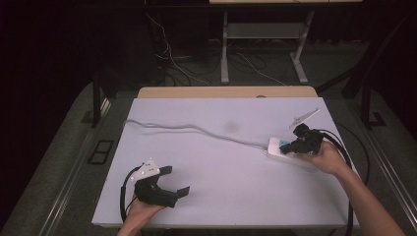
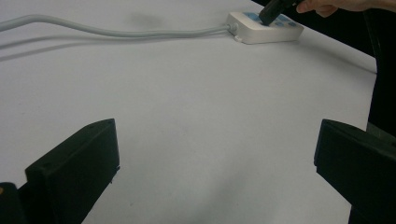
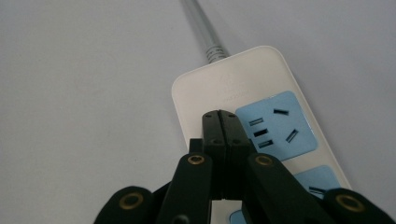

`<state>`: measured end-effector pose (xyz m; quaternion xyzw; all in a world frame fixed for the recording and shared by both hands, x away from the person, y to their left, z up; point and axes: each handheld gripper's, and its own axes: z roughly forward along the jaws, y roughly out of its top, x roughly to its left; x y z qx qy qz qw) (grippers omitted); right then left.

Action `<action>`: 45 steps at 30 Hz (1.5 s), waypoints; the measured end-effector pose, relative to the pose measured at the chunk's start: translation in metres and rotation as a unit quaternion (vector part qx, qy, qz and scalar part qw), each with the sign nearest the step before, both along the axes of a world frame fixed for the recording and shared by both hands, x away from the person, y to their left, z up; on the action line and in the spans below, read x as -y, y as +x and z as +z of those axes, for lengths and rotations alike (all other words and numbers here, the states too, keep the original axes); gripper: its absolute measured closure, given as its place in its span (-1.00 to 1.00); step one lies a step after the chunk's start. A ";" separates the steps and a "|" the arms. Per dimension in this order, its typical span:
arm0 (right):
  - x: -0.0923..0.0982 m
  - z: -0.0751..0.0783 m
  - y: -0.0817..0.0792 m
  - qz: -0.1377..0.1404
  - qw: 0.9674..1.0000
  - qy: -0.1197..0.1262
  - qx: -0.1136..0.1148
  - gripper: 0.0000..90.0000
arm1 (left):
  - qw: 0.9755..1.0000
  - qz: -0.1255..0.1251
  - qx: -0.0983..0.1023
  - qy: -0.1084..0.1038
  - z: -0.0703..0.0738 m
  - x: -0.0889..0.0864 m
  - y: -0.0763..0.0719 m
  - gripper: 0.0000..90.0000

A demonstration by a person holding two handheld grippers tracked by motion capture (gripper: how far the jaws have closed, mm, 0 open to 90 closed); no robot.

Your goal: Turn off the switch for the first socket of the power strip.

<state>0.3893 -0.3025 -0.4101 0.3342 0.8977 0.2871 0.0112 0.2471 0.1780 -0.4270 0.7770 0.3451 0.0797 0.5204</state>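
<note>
Power strip (image 1: pixel 282 149): white, oblong with rounded corners, lying flat on the white table (image 1: pixel 211 196) near its right edge, seen from the high view.
Sockets (image 3: pixel 275 127): light blue panels set in the top face, each with dark slots; all in sight are empty.
Cord (image 1: pixel 196 129): grey, leaving the strip's end through a ribbed collar, running in a loose curve across the table toward its far left corner.
Contact: the right gripper (image 3: pixel 220 116), jaws pressed together, rests its tips on the strip's top beside the first socket.
</note>
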 end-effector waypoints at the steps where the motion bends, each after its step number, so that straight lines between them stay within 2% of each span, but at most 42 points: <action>1: 0.000 0.000 0.000 0.000 1.000 0.000 -0.001 1.00 | 1.000 0.000 0.000 0.000 0.000 0.000 0.000 -1.00; 10: 0.006 0.000 0.002 -0.011 1.000 0.002 -0.005 1.00 | 1.000 0.000 -0.002 -0.001 -0.001 0.000 0.002 -1.00; 12: 0.008 0.003 0.002 -0.015 1.000 0.013 -0.002 1.00 | 1.000 -0.001 -0.003 0.000 -0.001 0.000 0.002 -1.00; 14: 0.009 0.002 0.003 -0.018 1.000 0.000 -0.004 1.00 | 1.000 -0.001 -0.003 0.000 -0.001 0.000 0.002 -1.00; 18: 0.010 0.002 0.003 -0.021 1.000 0.002 -0.010 1.00 | 1.000 0.001 -0.003 -0.002 -0.001 -0.001 0.002 -1.00; 23: 0.010 0.004 0.002 -0.022 1.000 0.006 -0.006 1.00 | 1.000 0.000 -0.003 -0.001 -0.001 -0.001 0.002 -1.00; 30: 0.012 0.014 0.000 -0.039 0.999 0.014 0.005 1.00 | 1.000 0.001 -0.004 -0.003 -0.001 0.000 0.001 -1.00; 37: 0.020 0.027 -0.005 -0.073 0.997 0.031 0.021 1.00 | 1.000 0.001 -0.003 -0.004 0.000 0.000 0.001 -1.00; 45: 0.027 0.041 -0.018 -0.103 0.992 0.065 0.039 1.00 | 1.000 0.001 -0.002 -0.005 0.000 0.000 0.000 -1.00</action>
